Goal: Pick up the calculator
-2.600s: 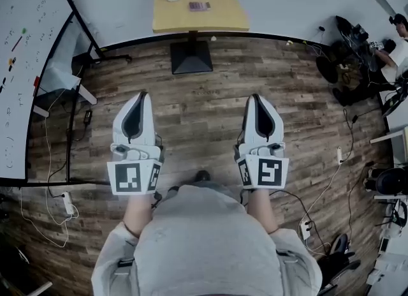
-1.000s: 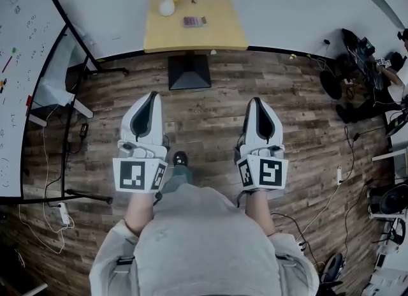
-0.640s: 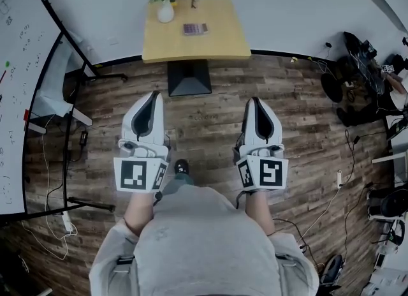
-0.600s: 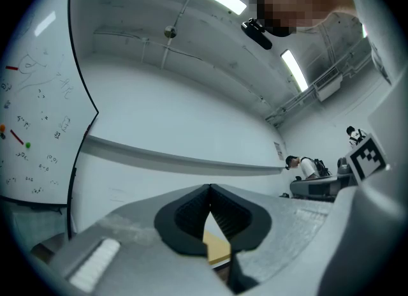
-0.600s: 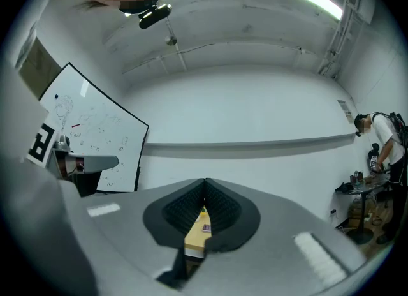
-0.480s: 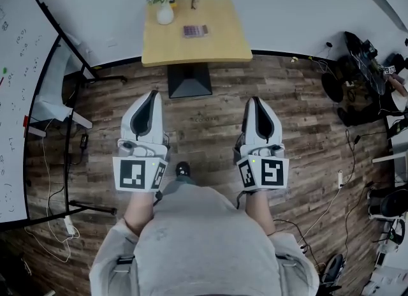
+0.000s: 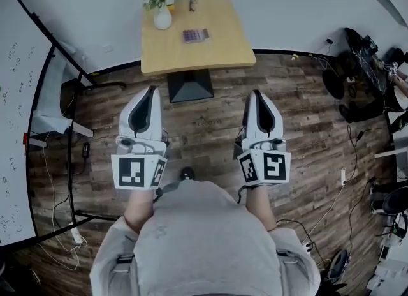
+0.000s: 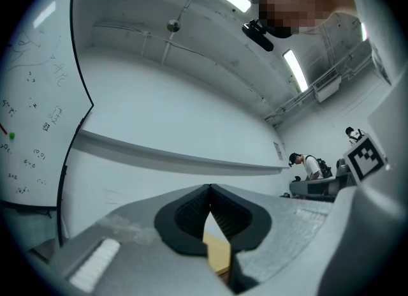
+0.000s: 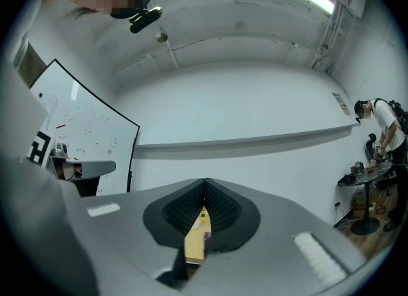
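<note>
- Counter (image 7: 213, 55) sits lower and bigger in the head view than in the earliest frame. Its pedestal base (image 7: 189, 86) was well above the gripper tips then and is now level with them, between the two. Both grippers keep the same pose in frame.
- Head view: left gripper (image 7: 152, 89) and right gripper (image 7: 255, 93) are side by side over the wood floor (image 7: 204, 125). Both point toward the counter and are well apart from each other. Fingers are pressed together on each, nothing held.
- Head view: calculator (image 7: 195, 35) lies flat near the middle of the counter top, untouched. Vase (image 7: 162, 18) with flowers stands at the far-left corner, apart from the calculator. Whiteboard (image 7: 16, 116) runs along the left edge.
- Left gripper view: fingers (image 8: 191, 215) meet at the tips, empty. A sliver of the counter (image 8: 218, 255) shows through the gap below the tips. Whiteboard (image 8: 32, 97) is at left, a person (image 8: 310, 164) far off at right.
- Right gripper view: fingers (image 9: 223, 212) are closed tip to tip, empty. The gap below the tips shows the counter (image 9: 193, 245), the vase (image 9: 196, 223) and the calculator (image 9: 206, 235) just right of the vase. Whiteboard (image 9: 83, 129) is at left, a person (image 9: 382, 129) at far right.
</note>
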The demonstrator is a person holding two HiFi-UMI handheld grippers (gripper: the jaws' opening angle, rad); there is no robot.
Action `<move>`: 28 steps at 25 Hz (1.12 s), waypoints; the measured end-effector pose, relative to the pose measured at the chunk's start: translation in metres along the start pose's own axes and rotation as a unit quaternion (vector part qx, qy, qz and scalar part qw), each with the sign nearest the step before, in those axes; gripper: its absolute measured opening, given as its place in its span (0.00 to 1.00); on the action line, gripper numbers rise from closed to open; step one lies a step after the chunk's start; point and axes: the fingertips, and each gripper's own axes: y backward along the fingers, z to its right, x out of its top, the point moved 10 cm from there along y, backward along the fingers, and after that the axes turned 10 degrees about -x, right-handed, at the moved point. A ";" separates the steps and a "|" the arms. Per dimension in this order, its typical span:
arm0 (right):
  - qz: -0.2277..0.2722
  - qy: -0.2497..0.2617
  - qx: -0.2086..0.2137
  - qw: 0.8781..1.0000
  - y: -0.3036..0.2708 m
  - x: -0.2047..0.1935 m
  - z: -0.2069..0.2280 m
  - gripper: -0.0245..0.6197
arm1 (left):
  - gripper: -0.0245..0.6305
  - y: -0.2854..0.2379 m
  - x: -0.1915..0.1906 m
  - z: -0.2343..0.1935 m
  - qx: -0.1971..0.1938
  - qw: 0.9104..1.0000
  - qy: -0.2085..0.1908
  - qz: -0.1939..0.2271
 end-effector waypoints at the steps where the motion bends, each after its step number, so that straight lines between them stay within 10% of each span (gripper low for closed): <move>1: 0.002 0.000 0.001 1.000 -0.005 -0.001 -0.003 0.04 | 0.05 -0.002 -0.001 -0.005 0.001 1.000 0.000 0.000; 28: -0.024 0.007 -0.031 0.999 -0.083 -0.037 -0.006 0.04 | 0.05 -0.064 -0.044 -0.074 -0.012 1.000 0.017 -0.021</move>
